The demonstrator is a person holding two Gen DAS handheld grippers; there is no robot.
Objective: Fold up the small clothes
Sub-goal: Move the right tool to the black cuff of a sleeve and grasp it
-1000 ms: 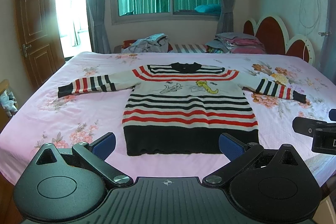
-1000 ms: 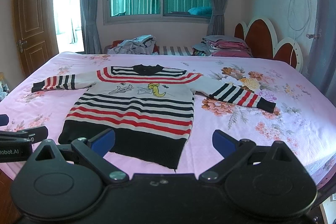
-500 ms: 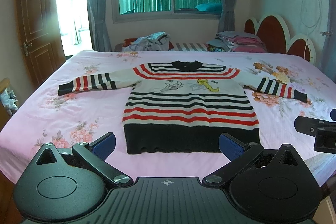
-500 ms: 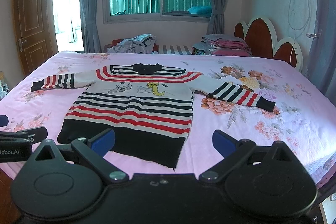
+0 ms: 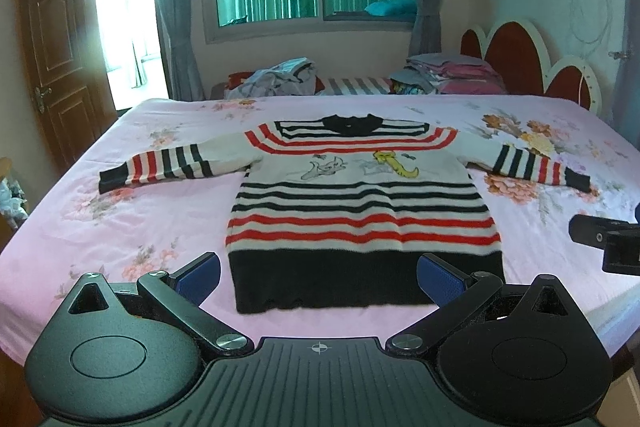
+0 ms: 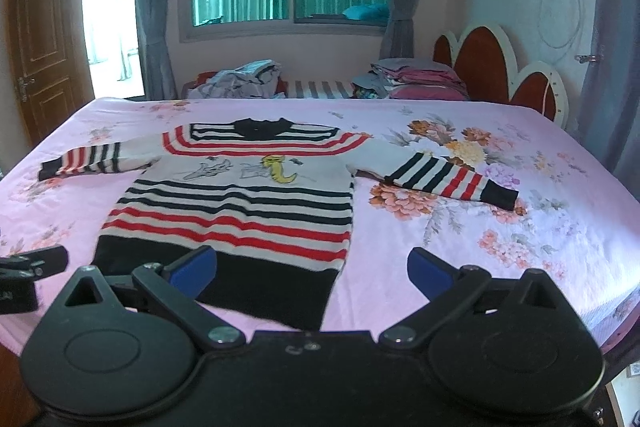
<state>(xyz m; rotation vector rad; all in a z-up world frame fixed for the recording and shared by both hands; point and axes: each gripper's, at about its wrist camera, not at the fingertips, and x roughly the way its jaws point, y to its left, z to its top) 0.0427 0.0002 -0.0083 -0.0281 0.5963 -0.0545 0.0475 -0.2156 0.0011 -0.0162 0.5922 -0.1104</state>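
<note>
A small striped sweater [image 5: 360, 203], white with red and black stripes, a black hem and a cartoon print, lies flat on the pink floral bed [image 5: 120, 227] with both sleeves spread out. It also shows in the right wrist view [image 6: 240, 203]. My left gripper [image 5: 318, 281] is open and empty, just in front of the black hem. My right gripper [image 6: 312, 273] is open and empty, over the hem's right corner. The right gripper shows at the right edge of the left wrist view [image 5: 604, 243].
The bed's near edge runs just under both grippers. A heap of clothes [image 5: 276, 79] and a stack of folded clothes [image 5: 452, 71] lie beyond the far side. A red headboard [image 5: 520, 63] stands at the right, a wooden door [image 5: 56, 67] at the left.
Both grippers have edged slightly forward toward the sweater's hem. The sweater has not moved and both grippers stay open.
</note>
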